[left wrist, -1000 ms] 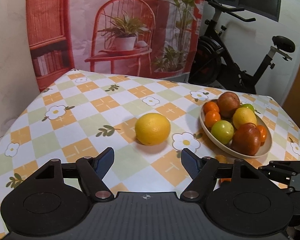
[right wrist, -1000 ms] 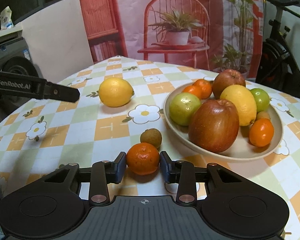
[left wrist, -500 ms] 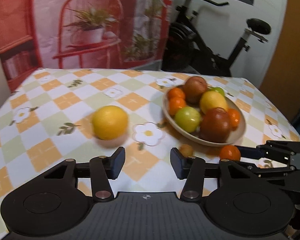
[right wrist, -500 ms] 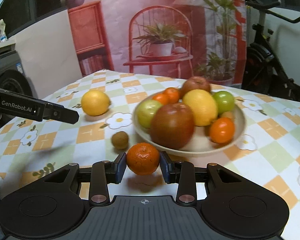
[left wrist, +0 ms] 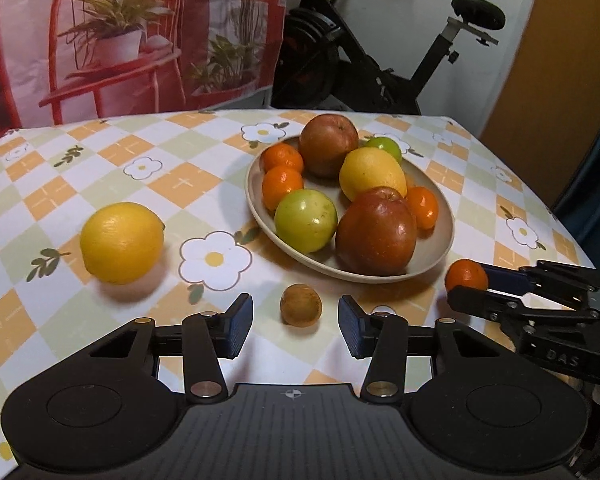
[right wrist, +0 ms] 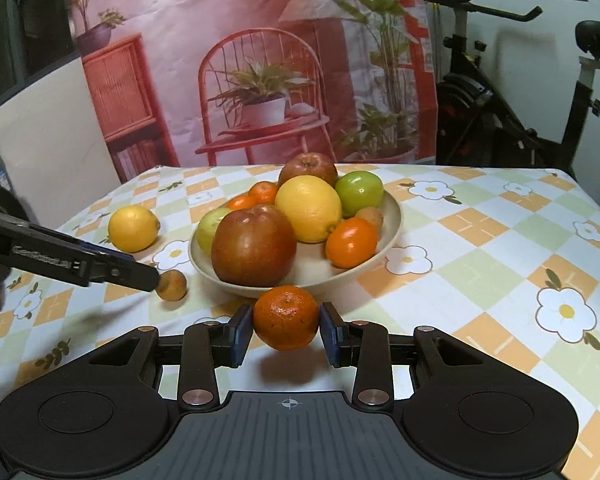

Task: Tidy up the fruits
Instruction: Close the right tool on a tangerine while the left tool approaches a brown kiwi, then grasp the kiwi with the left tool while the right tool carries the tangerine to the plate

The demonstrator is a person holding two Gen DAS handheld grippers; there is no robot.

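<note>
A small brown fruit (left wrist: 301, 305) lies on the checked tablecloth between the fingers of my left gripper (left wrist: 294, 310), which is open with a gap on both sides. My right gripper (right wrist: 286, 320) is shut on an orange mandarin (right wrist: 286, 312), held just above the cloth in front of the beige bowl (right wrist: 392, 216). The left wrist view shows that mandarin (left wrist: 466, 276) at the bowl's (left wrist: 256, 200) right side. The bowl holds two red apples, green fruits, a lemon and several mandarins. A loose lemon (left wrist: 122, 242) rests on the cloth left of the bowl.
The table's right edge (left wrist: 572, 236) drops off close beyond the right gripper. Behind the table stand an exercise bike (left wrist: 400, 60) and a printed backdrop (right wrist: 260, 80). The left gripper's finger (right wrist: 80, 258) reaches in from the left in the right wrist view.
The left gripper's jaws narrowed and it swung from facing the lemon down to straddle the small brown fruit. The right gripper carried the mandarin rightward along the bowl's front.
</note>
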